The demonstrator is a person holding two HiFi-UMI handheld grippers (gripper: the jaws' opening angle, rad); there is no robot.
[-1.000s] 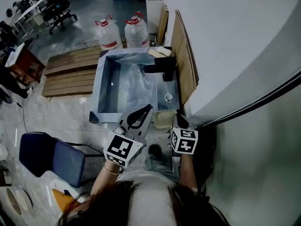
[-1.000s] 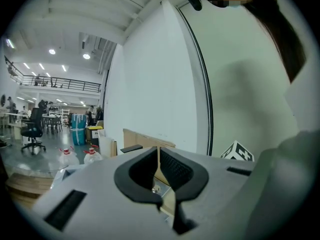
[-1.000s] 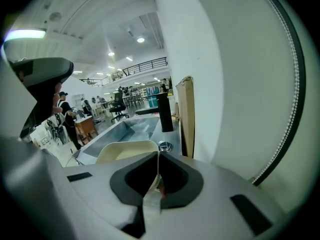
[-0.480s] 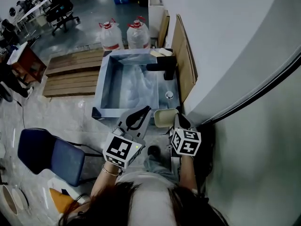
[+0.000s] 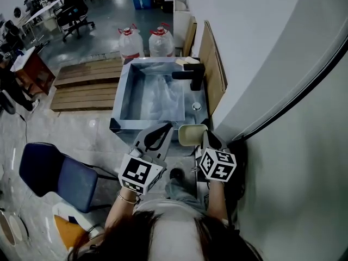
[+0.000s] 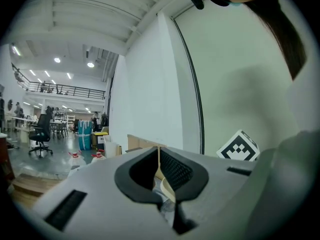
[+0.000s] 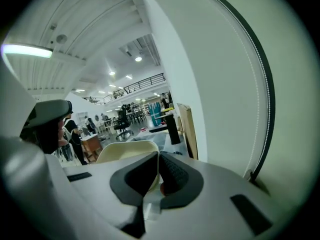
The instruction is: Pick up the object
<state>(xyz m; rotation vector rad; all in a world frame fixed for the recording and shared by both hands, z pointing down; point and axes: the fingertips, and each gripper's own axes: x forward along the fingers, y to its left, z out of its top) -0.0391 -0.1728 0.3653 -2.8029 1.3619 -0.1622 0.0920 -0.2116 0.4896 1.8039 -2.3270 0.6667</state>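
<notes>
A cream bowl (image 5: 191, 135) hangs in front of me, just before the near rim of a steel sink (image 5: 120, 99). My right gripper (image 5: 205, 141) is shut on the bowl's right rim. In the right gripper view the rim (image 7: 125, 151) runs between the closed jaws of the right gripper (image 7: 158, 159). My left gripper (image 5: 168, 127) is held just left of the bowl, its jaws shut tip to tip with nothing in them. The left gripper view has the left gripper (image 6: 159, 150) with its tips touching, and the right gripper's marker cube (image 6: 239, 147) beyond.
A black tap (image 5: 190, 75) stands at the sink's far right. Two water jugs (image 5: 130, 42) stand behind the sink, wooden pallets (image 5: 87, 83) to its left. A wooden board (image 5: 209, 64) leans on the white wall at right. A blue chair (image 5: 54, 175) is at lower left.
Both grippers and the bowl keep their positions relative to each other. The sink and floor have slid slightly up and right in the head view.
</notes>
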